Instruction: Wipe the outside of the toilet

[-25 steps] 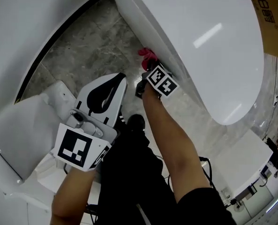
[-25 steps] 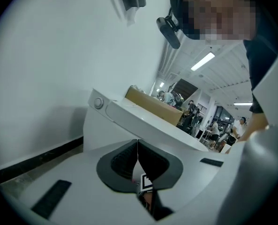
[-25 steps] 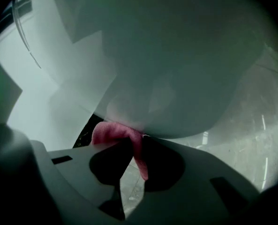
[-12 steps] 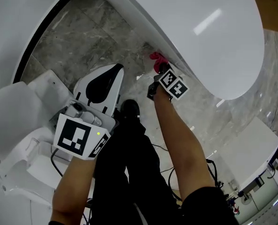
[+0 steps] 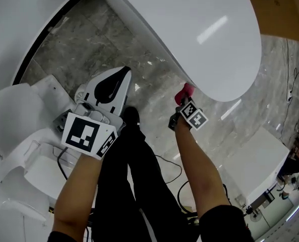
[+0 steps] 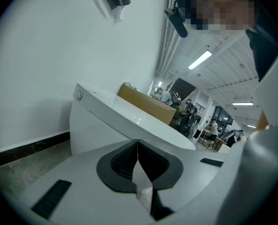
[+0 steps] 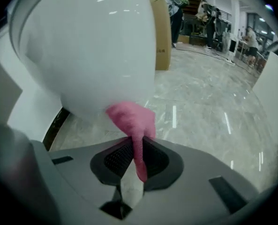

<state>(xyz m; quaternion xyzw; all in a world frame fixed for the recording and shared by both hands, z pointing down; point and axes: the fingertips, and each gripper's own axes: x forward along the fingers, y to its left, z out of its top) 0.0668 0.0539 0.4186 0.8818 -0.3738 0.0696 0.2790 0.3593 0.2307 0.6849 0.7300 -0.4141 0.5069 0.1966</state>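
Toilet (image 5: pixel 199 29) lies far-left to near-right; right gripper (image 7: pixel 135 159) fingers pinch pink cloth (image 7: pixel 129 118) against its near end; left gripper (image 6: pixel 138 159) fingers closed, empty.

The head view looks steeply down on the toilet (image 5: pixel 189 29) and floor (image 5: pixel 96 49). The left gripper view faces the toilet's side from nearby, low and level. The right gripper view sits close against its front. All three share the toilet and the cardboard box (image 5: pixel 283 9).

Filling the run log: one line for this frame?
right tongs: shut on pink cloth | cloth: against toilet bowl front | left tongs: shut, empty
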